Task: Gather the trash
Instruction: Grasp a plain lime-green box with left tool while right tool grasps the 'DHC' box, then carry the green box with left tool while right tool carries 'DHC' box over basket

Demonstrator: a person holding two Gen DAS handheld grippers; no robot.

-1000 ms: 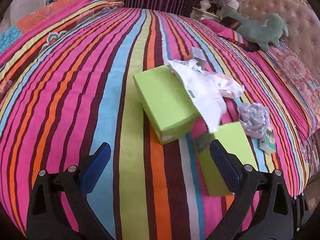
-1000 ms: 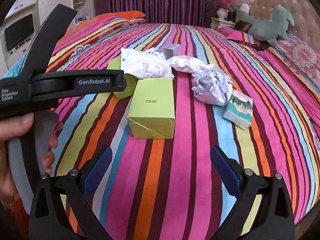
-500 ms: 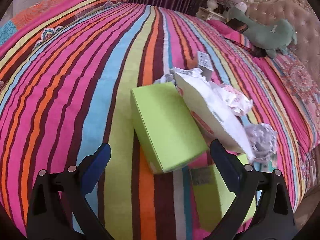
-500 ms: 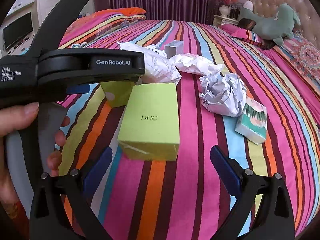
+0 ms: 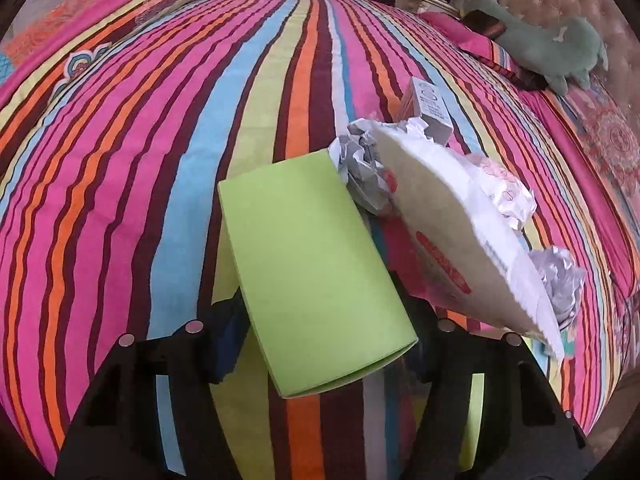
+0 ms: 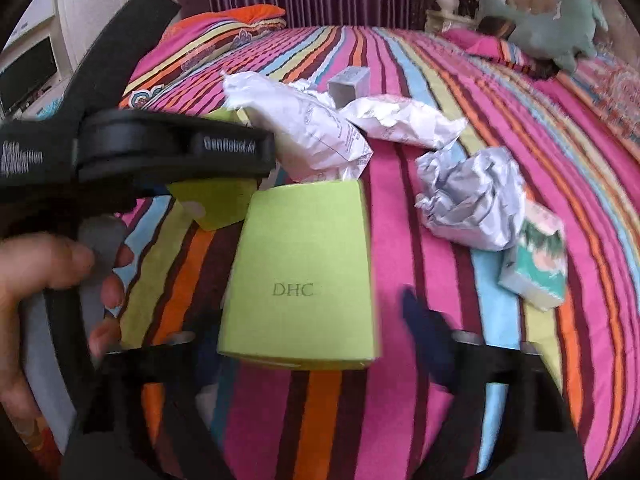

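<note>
Two lime-green boxes lie on the striped bedspread (image 5: 120, 200). One green box (image 5: 312, 280) sits tilted between the fingers of my left gripper (image 5: 324, 332), whose jaws are closing; both blue pads meet its sides. The other, the DHC box (image 6: 304, 276), stands between the blurred fingers of my right gripper (image 6: 316, 340), also closing, with a gap left at the right pad (image 6: 424, 328). A white padded mailer (image 5: 452, 240) leans over the first box.
Crumpled paper (image 6: 472, 200), a teal patterned carton (image 6: 536, 268), a small grey box (image 6: 350, 84) and a white wrapper (image 6: 404, 120) lie around the boxes. A hand (image 6: 40, 280) holds the left gripper's body (image 6: 160, 152) at the left. A green plush toy (image 6: 560, 28) lies by the headboard.
Both grippers have come forward and down to the green boxes. Their jaws, wide before, have narrowed around a box each.
</note>
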